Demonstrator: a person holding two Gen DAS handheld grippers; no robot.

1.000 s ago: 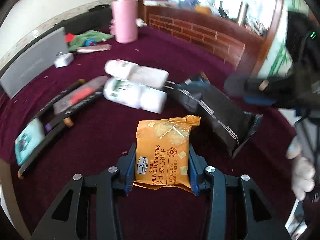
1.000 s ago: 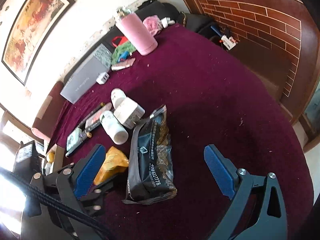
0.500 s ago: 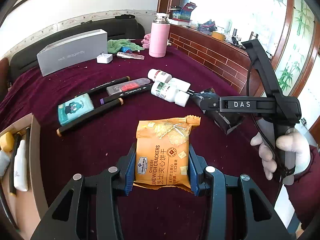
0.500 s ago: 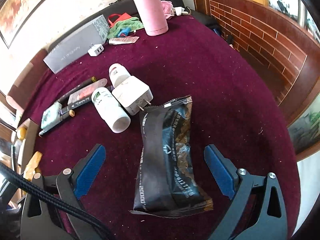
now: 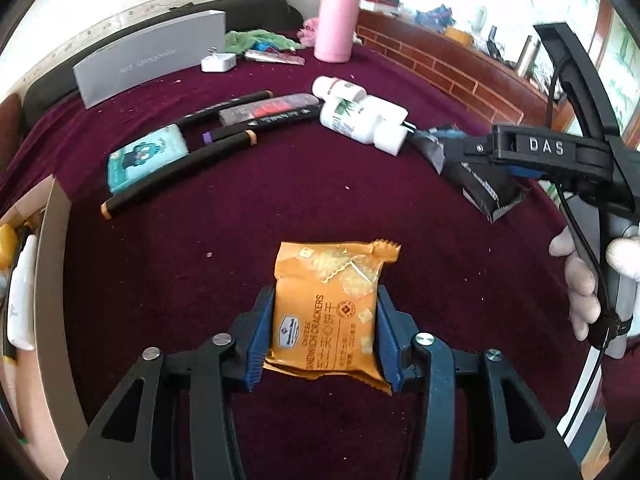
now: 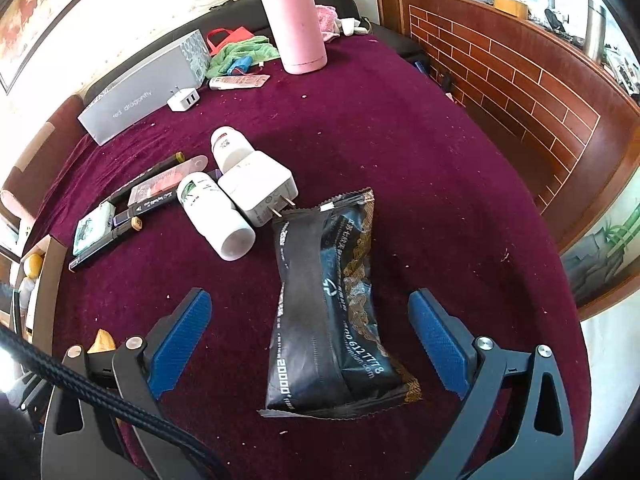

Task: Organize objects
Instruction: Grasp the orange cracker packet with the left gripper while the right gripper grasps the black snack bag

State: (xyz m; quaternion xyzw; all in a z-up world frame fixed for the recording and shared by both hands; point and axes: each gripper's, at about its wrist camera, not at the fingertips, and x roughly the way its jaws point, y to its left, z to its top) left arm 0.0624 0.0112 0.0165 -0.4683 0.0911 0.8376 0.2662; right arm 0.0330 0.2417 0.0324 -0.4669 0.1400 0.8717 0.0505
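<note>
My left gripper [image 5: 323, 336] is shut on an orange cheese cracker packet [image 5: 328, 304] and holds it above the maroon tablecloth [image 5: 280, 208]. My right gripper [image 6: 310, 336] is open, its blue pads either side of a black snack packet [image 6: 332, 304] that lies flat on the cloth. In the left wrist view the right gripper [image 5: 496, 156] hovers over that black packet [image 5: 476, 184]. Beyond lie two white bottles [image 6: 214, 216] and a white charger plug [image 6: 260, 192].
Markers [image 5: 180, 176], a teal tissue pack [image 5: 148, 156], a grey box [image 5: 148, 60], a small white adapter [image 5: 218, 62] and a pink flask [image 5: 336, 26] lie farther back. A cardboard box [image 5: 44, 264] holding items stands at the left. A brick-pattern wooden ledge [image 6: 520, 80] borders the right.
My left gripper has kept the cracker packet and swung left and back from the pile. My right gripper has moved in over the black packet, jaws still open.
</note>
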